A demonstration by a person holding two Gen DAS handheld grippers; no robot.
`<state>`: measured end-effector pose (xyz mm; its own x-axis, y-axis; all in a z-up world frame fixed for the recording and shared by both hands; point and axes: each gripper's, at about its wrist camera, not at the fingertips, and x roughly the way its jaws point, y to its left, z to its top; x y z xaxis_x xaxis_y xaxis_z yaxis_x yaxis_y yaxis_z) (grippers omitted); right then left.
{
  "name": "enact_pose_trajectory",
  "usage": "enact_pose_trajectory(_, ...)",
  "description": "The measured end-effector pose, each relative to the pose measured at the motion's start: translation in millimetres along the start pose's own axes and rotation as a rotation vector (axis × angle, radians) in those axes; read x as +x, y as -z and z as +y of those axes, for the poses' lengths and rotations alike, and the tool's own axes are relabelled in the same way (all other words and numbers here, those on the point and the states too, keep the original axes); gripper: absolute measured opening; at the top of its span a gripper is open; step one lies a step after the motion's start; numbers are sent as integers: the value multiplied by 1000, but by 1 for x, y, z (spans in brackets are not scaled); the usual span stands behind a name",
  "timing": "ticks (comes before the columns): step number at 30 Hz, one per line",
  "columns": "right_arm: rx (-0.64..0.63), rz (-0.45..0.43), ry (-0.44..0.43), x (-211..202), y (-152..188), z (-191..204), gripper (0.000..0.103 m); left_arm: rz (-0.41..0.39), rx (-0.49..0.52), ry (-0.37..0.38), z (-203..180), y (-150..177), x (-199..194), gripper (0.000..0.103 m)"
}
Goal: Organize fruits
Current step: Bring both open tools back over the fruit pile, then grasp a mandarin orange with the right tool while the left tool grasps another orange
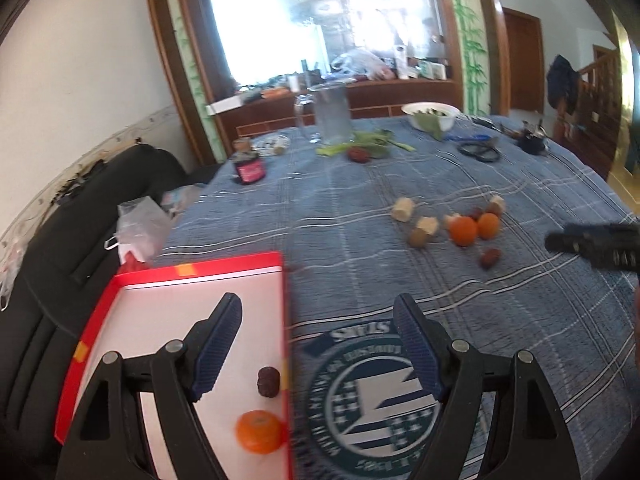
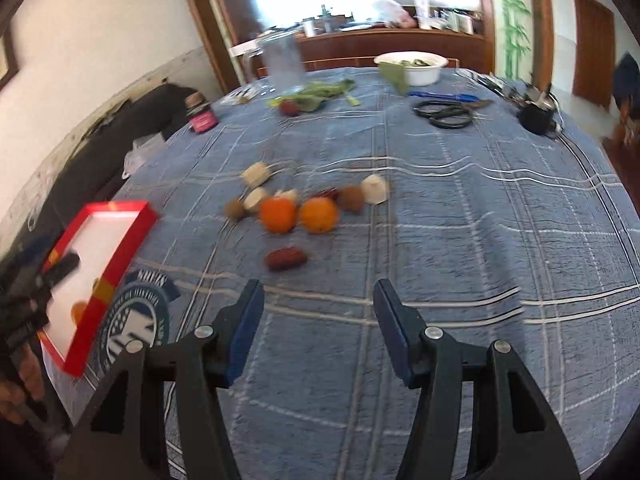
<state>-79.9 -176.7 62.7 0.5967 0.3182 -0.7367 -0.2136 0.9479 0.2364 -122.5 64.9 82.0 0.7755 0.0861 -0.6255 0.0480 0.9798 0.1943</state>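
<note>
The right gripper [image 2: 316,320] hangs with its jaws spread and nothing between them, angled down at the blue checked tablecloth [image 2: 480,240]. Just ahead of it, slightly to the left of its centre line, lies a dark red date [image 2: 286,259], its long axis running roughly crosswise to the jaws' reach, so the fingers would likely close across its narrow width. Beyond the date sit two oranges [image 2: 298,214] side by side among brown fruits and pale chunks. The left gripper [image 1: 318,344], also spread and empty, hovers at the red box [image 1: 200,270], one finger over its white floor, where an orange [image 1: 258,430] and a dark date [image 1: 268,381] already lie. The loose fruit is well apart from the box, nearer the right hand.
</note>
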Motion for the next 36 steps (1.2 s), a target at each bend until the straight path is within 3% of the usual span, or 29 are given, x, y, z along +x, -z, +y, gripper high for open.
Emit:
enact_pose_trajectory(6,20,21,71,22,-39,-5,58,28,13,28,-13,-10,10,78)
enact_pose_trajectory(10,47,95,-4,51,-51,2,58,43,16,38,-18,-15,17,78)
enact_pose_trajectory(17,47,149,-2,86,-50,10,46,82,29,46,-25,-15,30,78)
enact_pose_trajectory(21,57,132,-50,88,-51,2,46,105,28,46,-29,-16,38,78)
enact_pose_trajectory(25,79,156,-159,93,-50,-9,45,123,21,49,-35,-19,46,78)
enact_pose_trajectory(29,105,209,-251,97,-48,-16,32,138,16,39,-42,-21,52,78)
enact_pose_trajectory(33,140,226,-286,94,-48,-20,31,151,15,31,-46,-21,55,78)
enact_pose_trajectory(36,166,191,-268,86,-52,-27,31,160,23,29,-52,-22,58,78)
